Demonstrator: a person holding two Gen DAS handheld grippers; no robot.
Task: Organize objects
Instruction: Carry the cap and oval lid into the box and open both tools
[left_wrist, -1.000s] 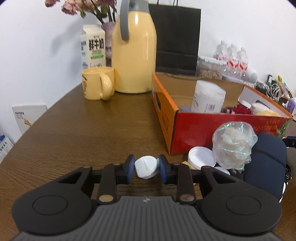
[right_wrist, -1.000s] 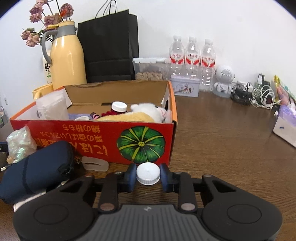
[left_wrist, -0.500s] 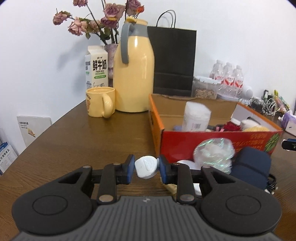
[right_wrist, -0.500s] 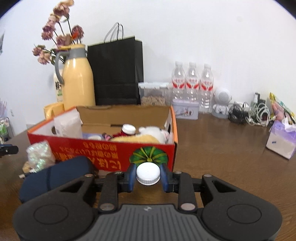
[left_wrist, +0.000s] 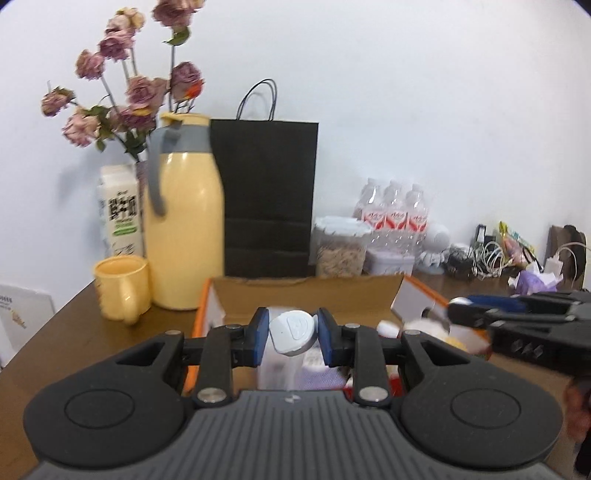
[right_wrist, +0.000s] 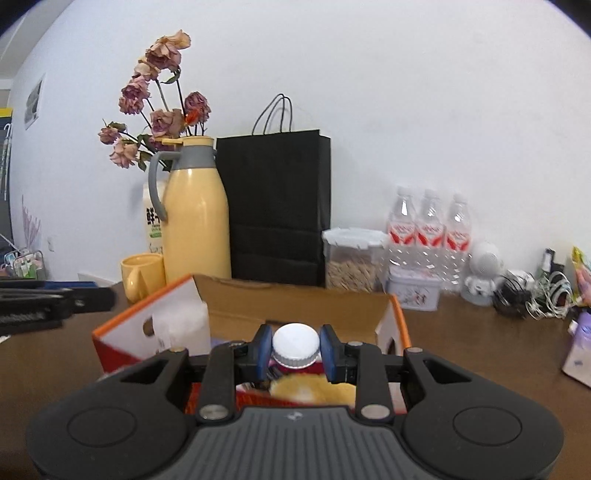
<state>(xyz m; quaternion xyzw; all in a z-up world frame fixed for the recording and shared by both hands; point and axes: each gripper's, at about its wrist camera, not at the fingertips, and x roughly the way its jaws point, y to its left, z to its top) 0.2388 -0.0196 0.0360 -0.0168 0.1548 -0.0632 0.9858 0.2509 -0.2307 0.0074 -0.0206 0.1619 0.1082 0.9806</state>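
Observation:
My left gripper (left_wrist: 291, 332) is shut on a small white rounded case (left_wrist: 292, 331) and holds it above the open orange cardboard box (left_wrist: 306, 295). My right gripper (right_wrist: 295, 349) is shut on a white-capped bottle (right_wrist: 295, 345) and holds it over the same box (right_wrist: 295, 301). The right gripper also shows at the right of the left wrist view (left_wrist: 517, 314); the left gripper shows at the left of the right wrist view (right_wrist: 55, 299). The box holds a white canister (right_wrist: 181, 328), a yellow soft item (right_wrist: 310, 389) and other partly hidden things.
Behind the box stand a yellow thermos jug (left_wrist: 183, 229), a yellow mug (left_wrist: 122, 288), a milk carton (left_wrist: 120, 210), dried flowers (left_wrist: 125, 96), a black paper bag (left_wrist: 266, 199), a cereal container (left_wrist: 341, 247) and water bottles (left_wrist: 393, 218). Cables (left_wrist: 487, 258) and tissues (left_wrist: 535, 284) lie at the right.
Both grippers have risen and moved forward from table level in front of the box to above its opening, each still holding its item.

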